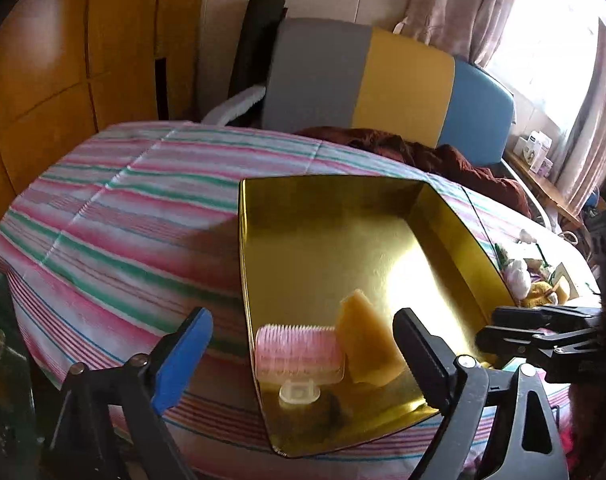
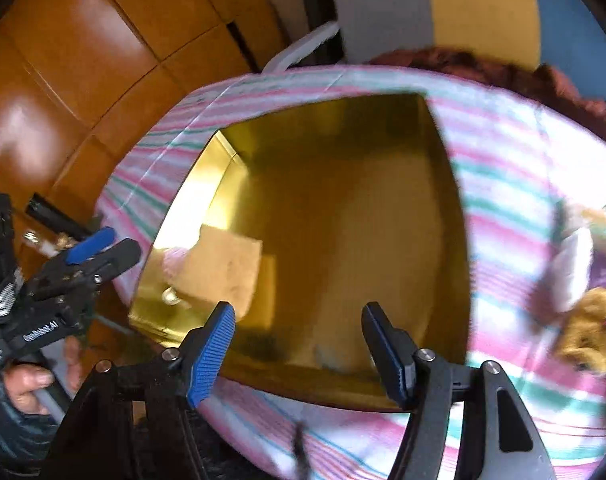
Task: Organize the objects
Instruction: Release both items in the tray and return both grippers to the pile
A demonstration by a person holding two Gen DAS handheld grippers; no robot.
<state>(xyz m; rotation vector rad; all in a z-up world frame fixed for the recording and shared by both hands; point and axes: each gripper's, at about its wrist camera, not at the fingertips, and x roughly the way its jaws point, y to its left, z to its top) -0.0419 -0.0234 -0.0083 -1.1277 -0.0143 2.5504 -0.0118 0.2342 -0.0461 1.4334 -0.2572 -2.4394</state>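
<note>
A shiny gold tray [image 1: 455, 216] lies on the striped bed cover; it also shows in the right wrist view [image 2: 461, 216]. In its near left corner lie a pink hair roller [image 1: 297, 350], a yellow sponge wedge [image 1: 367, 348] and a small clear plastic piece [image 1: 299, 394]. The blurred right wrist view shows the sponge [image 2: 223, 268] and the roller [image 2: 174, 261]. My left gripper [image 1: 303, 354] is open and empty, its jaws on either side of the roller and sponge. My right gripper [image 2: 299, 350] is open and empty over the tray's near edge; it also shows in the left wrist view [image 1: 487, 330].
A pile of small toys and trinkets [image 1: 531, 272] lies on the cover right of the tray, with a tan plush toy [image 2: 591, 330]. A dark red cloth [image 1: 423, 152] lies near the grey, yellow and blue headboard [image 1: 403, 84]. Wooden cupboards [image 1: 63, 72] stand at left.
</note>
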